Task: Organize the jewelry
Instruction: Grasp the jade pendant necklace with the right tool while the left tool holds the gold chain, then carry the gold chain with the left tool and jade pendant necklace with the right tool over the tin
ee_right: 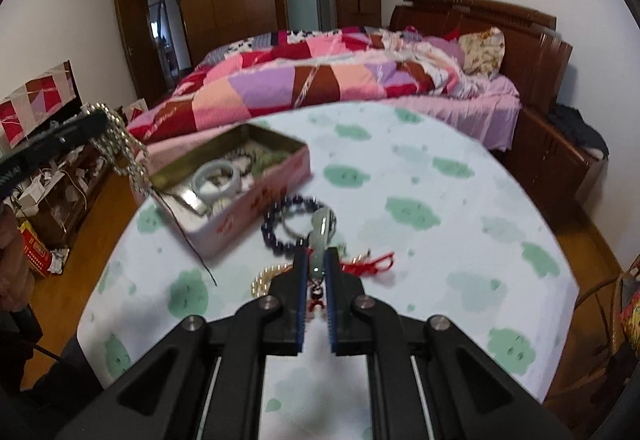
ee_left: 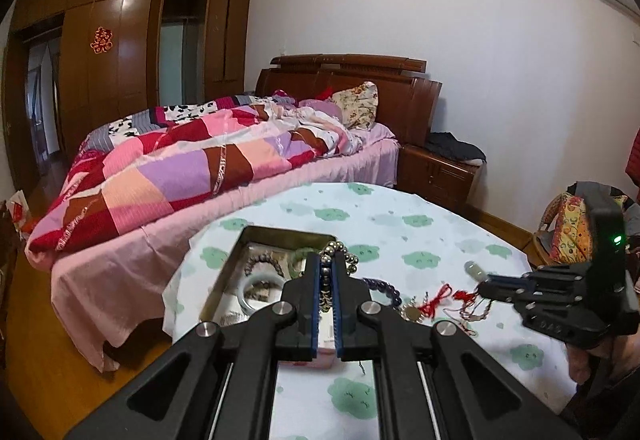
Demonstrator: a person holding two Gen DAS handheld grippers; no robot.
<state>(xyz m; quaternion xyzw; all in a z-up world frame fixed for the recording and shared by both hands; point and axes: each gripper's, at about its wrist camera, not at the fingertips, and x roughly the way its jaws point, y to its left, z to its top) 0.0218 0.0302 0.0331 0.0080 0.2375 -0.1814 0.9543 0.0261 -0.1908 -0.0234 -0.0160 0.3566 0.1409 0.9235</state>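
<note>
My left gripper (ee_left: 328, 260) is shut on a strand of metallic beads (ee_left: 345, 250), held above an open pink tin box (ee_left: 224, 272). In the right wrist view that strand (ee_right: 127, 152) hangs from the left gripper (ee_right: 100, 122) over the tin's (ee_right: 256, 196) near corner, a dark thread trailing down. My right gripper (ee_right: 316, 255) is shut on a pale green jade pendant (ee_right: 320, 226) lifted off the table, its red cord below. From the left wrist view, the right gripper (ee_left: 483, 286) carries the pendant (ee_left: 474, 269). The tin holds a white bangle (ee_right: 213, 179) and bead bracelets.
A round table with a white, green-patched cloth (ee_right: 440, 176) carries a dark purple bead bracelet (ee_right: 280, 230), a red knotted cord (ee_right: 374, 262) and a pale bead string (ee_right: 266, 276). A bed with a patchwork quilt (ee_left: 180, 168) stands behind it. A wicker chair (ee_left: 560, 232) is at the right.
</note>
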